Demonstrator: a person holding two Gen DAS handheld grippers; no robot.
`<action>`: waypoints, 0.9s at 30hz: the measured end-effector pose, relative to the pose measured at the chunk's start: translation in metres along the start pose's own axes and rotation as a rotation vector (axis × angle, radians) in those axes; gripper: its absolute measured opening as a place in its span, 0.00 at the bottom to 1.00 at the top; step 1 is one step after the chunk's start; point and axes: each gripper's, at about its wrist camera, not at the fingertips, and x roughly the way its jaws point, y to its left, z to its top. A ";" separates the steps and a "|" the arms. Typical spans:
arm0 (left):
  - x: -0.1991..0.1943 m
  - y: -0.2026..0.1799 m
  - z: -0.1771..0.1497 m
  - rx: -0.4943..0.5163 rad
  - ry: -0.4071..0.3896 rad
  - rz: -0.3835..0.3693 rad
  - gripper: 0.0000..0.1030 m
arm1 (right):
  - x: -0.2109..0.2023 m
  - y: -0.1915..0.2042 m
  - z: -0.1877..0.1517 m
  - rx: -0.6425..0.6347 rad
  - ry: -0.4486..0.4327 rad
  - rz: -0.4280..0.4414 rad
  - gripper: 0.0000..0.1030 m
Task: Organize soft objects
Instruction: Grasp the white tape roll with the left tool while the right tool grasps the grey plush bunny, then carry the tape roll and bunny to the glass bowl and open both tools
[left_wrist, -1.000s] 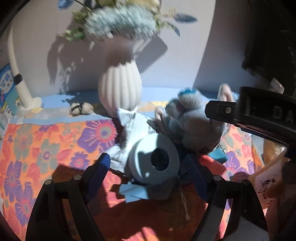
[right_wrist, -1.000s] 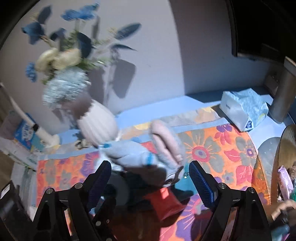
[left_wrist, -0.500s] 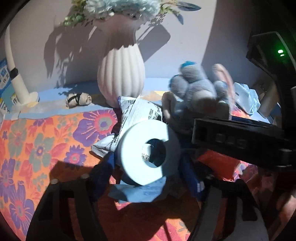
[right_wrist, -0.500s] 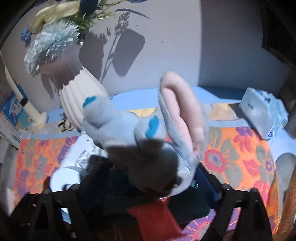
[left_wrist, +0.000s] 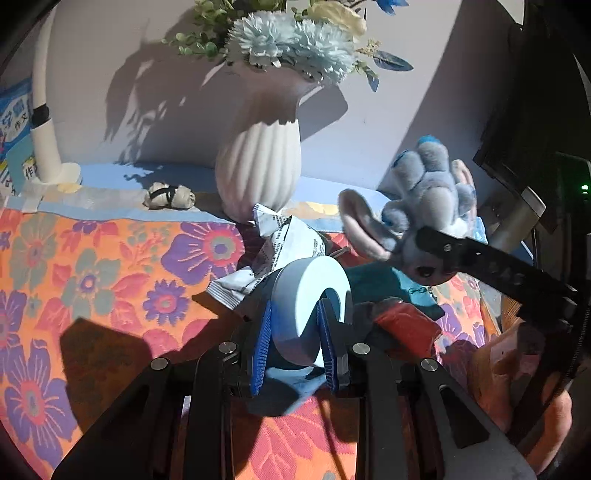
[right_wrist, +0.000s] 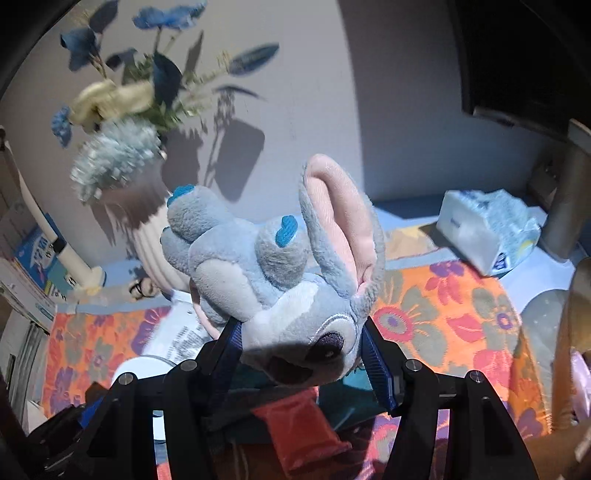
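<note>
Since second ago: plush lifted off cloth, right gripper closing, pinching its head. Left gripper closing onto roll rim. Only right view shows tissue pack; only left view shows printed wrapper.

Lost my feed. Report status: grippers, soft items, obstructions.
Left gripper closing on pale blue roll. Right gripper closing on grey plush toy, held off cloth. Ribbed vase close behind.
</note>
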 end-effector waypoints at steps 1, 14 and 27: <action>-0.005 0.001 0.000 -0.007 -0.008 -0.010 0.21 | -0.002 -0.001 0.000 0.002 -0.004 0.002 0.59; -0.099 -0.008 0.002 -0.024 -0.168 -0.065 0.15 | -0.085 0.011 -0.012 0.041 -0.110 0.078 0.59; -0.153 -0.038 -0.020 -0.008 -0.210 -0.138 0.15 | -0.165 0.001 -0.037 0.055 -0.164 0.107 0.59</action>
